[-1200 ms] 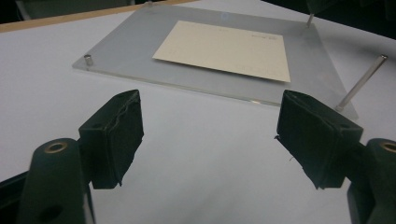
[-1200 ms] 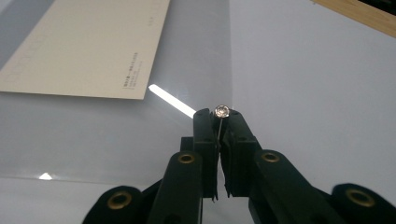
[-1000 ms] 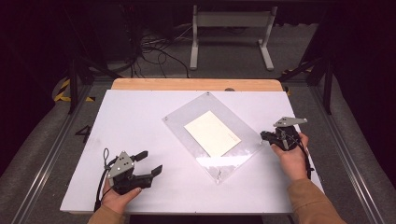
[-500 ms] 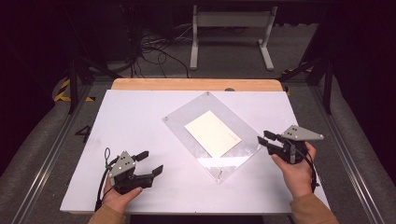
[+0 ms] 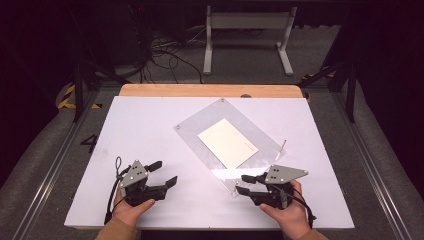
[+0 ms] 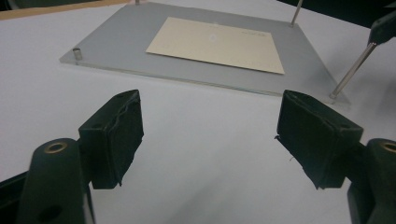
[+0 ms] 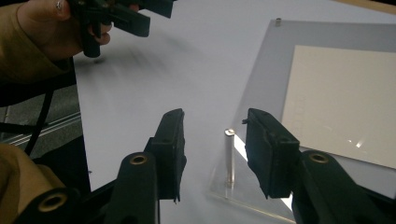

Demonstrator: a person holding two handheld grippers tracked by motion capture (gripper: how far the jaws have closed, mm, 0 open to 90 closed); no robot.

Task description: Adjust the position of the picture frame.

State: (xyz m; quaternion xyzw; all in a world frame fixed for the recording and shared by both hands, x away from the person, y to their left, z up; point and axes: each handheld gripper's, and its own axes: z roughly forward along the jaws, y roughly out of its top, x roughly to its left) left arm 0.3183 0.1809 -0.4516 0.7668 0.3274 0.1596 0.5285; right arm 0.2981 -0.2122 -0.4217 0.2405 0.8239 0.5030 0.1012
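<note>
No readable text, label, brand or number stands on anything here. The cream card point(image 6: 219, 44) in the upper middle of the left gripper view carries a faint line of print along its far right edge (too small and blurred to make out), as in the high view.

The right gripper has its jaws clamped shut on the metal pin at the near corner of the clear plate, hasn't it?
Not clamped. In the right gripper view the right gripper has its jaws apart, having just been opening, with the metal pin standing free between them at the near corner of the clear plate.
</note>
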